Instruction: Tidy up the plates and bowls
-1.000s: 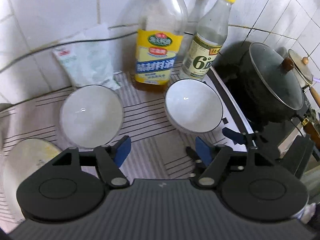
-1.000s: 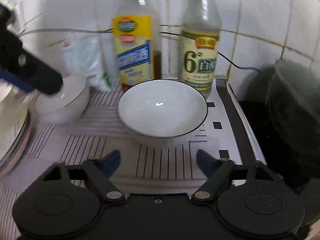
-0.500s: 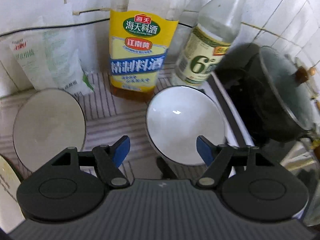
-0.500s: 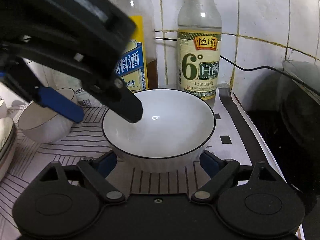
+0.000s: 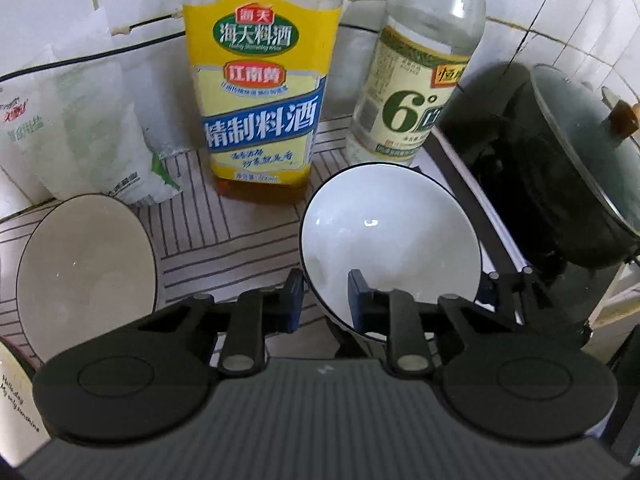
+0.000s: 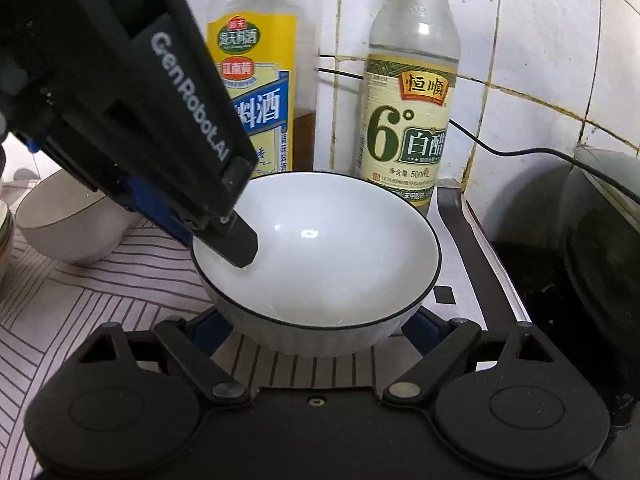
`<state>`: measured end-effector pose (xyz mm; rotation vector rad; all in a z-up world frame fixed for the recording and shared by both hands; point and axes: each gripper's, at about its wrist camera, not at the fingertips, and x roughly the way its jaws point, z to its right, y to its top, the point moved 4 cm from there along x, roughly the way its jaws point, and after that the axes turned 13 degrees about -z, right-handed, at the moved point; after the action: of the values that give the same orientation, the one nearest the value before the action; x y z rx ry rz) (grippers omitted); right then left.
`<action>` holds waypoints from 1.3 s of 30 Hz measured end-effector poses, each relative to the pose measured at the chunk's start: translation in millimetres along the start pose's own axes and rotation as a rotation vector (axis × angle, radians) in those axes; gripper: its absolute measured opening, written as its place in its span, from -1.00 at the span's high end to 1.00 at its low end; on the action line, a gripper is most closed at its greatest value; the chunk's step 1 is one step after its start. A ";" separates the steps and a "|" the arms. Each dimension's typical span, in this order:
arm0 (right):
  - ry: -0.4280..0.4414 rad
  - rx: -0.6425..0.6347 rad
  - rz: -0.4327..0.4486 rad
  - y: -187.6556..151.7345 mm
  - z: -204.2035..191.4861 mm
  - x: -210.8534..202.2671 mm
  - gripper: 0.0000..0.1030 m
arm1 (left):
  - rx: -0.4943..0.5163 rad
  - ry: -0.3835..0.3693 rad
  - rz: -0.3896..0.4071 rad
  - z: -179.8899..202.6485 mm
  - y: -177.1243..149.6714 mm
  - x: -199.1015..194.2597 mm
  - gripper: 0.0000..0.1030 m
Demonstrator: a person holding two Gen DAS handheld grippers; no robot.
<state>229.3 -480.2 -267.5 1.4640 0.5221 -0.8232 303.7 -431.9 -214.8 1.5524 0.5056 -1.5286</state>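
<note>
A bench [image 6: 80,320] covered by a cloth printed with thin dark stripes is seen beneath both grippers, and white wall tiles stand beyond them. To the right of the right gripper a dark lidded pot [image 5: 568,184] with a wooden knob is set on a black stove. Straight ahead of the left gripper a clear bottle with a yellow label [image 5: 260,92] is placed; "海天料酒" and "精制料酒" can be read on it, and a little amber liquid is held at its base. Just beside it, a clear vinegar bottle [image 6: 408,120] is marked "恒顺", "6°", "白醋" and "500mL". A white plastic bag [image 5: 76,136] with green and red print is leaned against the wall, ahead and to the left of the left gripper.

The black-rimmed white bowl [image 6: 320,256] — glossy, round, ribbed on its outer wall, with nothing in it — is found directly in front of both grippers. The left gripper [image 5: 322,300], lettered "GenRobot.AI" on its side, is closed down to a narrow gap on the near-left rim, one finger inside the bowl and one outside. The right gripper [image 6: 316,332] is spread wide, its blue-padded fingers just beside the bowl's base on either side; contact cannot be told.

A plain cream bowl [image 5: 84,272] is set left of the left gripper, also with nothing inside.
</note>
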 end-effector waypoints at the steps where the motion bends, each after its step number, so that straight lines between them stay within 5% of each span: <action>1: -0.003 -0.008 0.004 -1.0 -1.3 -1.2 -0.80 | 0.005 0.007 0.001 1.2 -1.6 -0.9 0.58; 18: 0.039 -0.006 0.075 -25.5 -21.7 -55.3 -0.79 | 0.058 0.030 0.027 5.1 -47.0 -41.7 0.67; 29: 0.095 -0.065 0.111 -48.6 -56.0 -98.9 -0.79 | -0.057 -0.011 -0.010 -19.7 -95.5 -73.6 0.66; 39: 0.183 -0.179 0.086 -63.1 -96.6 -106.4 -0.79 | -0.131 0.040 -0.098 -51.4 -140.1 -78.7 0.66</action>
<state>130.6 -362.4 -235.5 1.3924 0.6484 -0.5627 210.4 -293.7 -188.9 1.4781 0.7004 -1.5084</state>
